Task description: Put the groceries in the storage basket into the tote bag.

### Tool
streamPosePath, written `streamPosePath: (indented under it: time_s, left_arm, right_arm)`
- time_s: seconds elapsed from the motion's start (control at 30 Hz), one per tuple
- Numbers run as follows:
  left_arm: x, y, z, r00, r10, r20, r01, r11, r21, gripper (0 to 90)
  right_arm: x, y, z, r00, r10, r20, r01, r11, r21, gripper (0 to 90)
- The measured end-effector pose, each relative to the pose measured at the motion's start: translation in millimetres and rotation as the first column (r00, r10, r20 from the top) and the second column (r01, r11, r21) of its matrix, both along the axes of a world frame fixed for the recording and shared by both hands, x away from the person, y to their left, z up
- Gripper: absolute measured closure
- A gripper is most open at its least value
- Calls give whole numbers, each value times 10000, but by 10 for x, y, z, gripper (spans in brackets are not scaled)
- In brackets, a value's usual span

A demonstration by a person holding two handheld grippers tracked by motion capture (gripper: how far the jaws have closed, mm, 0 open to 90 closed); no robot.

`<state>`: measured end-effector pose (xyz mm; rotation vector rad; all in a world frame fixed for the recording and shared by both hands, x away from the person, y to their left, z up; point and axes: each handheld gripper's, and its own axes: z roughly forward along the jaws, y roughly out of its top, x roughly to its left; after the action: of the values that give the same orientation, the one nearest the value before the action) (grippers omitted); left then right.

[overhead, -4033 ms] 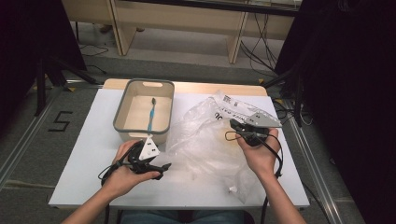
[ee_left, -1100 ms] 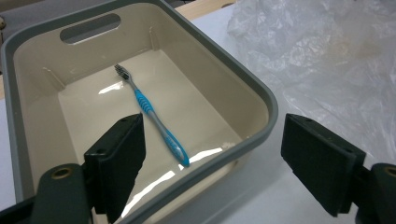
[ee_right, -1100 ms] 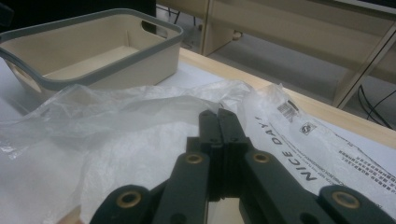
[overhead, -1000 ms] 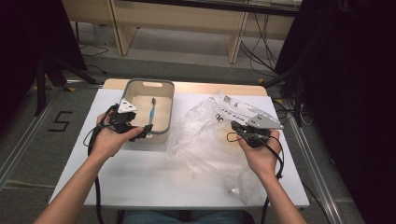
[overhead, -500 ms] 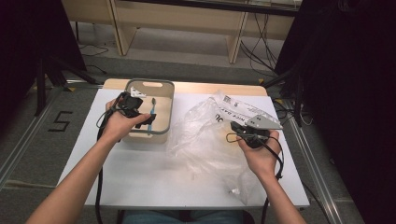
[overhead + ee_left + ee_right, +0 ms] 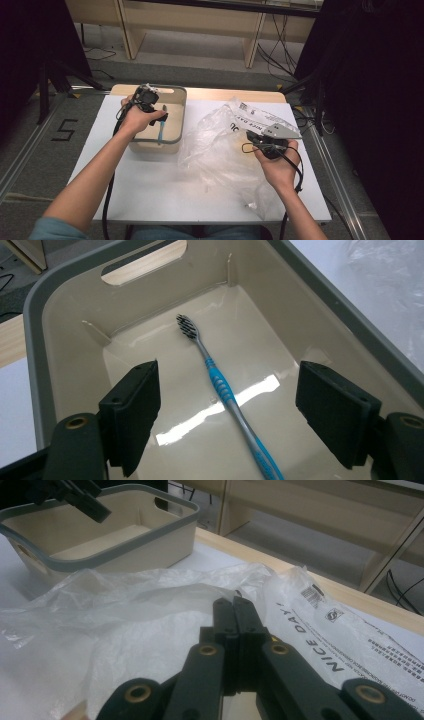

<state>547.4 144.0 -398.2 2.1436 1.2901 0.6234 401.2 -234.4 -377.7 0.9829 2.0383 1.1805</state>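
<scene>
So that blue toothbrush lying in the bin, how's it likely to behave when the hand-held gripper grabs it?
The toothbrush looks thin and light, so it should lift easily. Its handle seems stiff plastic, unlikely to flop. It lies flat on the glossy floor of the bin, so it may skid or twist as the open jaws of the left hand-held gripper close on it.

1. "NICE DAY!" in black capitals on the clear plastic bag (image 6: 345, 645), read in the right gripper view just past the right tool (image 6: 234, 611), whose jaws are pressed together.
2. Same bag: small barcode label and a round logo mark above the slogan, too small to read.
3. Same bag: several lines of fine black print at the far right, not legible.
4. High view: black print on the bag (image 6: 250, 117) near its top edge, only partly legible.
5. "5" in black on the grey floor (image 6: 64, 130), left of the worktop (image 6: 165, 185).
</scene>
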Motion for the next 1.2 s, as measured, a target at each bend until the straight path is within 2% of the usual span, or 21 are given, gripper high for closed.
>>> streamPosePath:
  time_s: [0.17,0.33,0.4,0.47,0.63,0.77,0.97,1.2]
  left_arm:
    - [155,-42,-37,9996,130,-248,-121,9993,343,274]
    - [285,-67,-117,9962,475,-725,-456,9986,279,296]
    - [317,-75,-164,9941,577,-922,-544,9978,374,308]
    - [341,-84,-209,9916,578,-1161,-555,9982,232,311]
    - [389,-85,-267,9899,743,-1208,-705,9969,348,333]
    - [424,-77,-297,9905,825,-1098,-787,9962,380,338]
    - [462,-85,-380,9878,879,-1285,-815,9952,541,339]
    - [480,-146,-447,9851,847,-1496,-775,9956,529,343]
  right_arm:
    - [-1,-4,1,10000,-4,-12,5,10000,21,900]
    - [-1,-6,1,10000,-17,-3,17,10000,44,900]
    - [-3,-5,2,10000,-7,-6,7,10000,18,900]
    - [-4,-5,2,10000,8,-17,-8,10000,5,900]
    - [-4,-2,-4,10000,15,-32,-16,10000,-40,900]
    - [-4,1,-4,10000,11,-37,-12,10000,-42,900]
    - [-3,2,-8,10000,17,-45,-17,10000,-50,900]
    - [-3,-1,-12,10000,16,-59,-17,10000,-46,900]
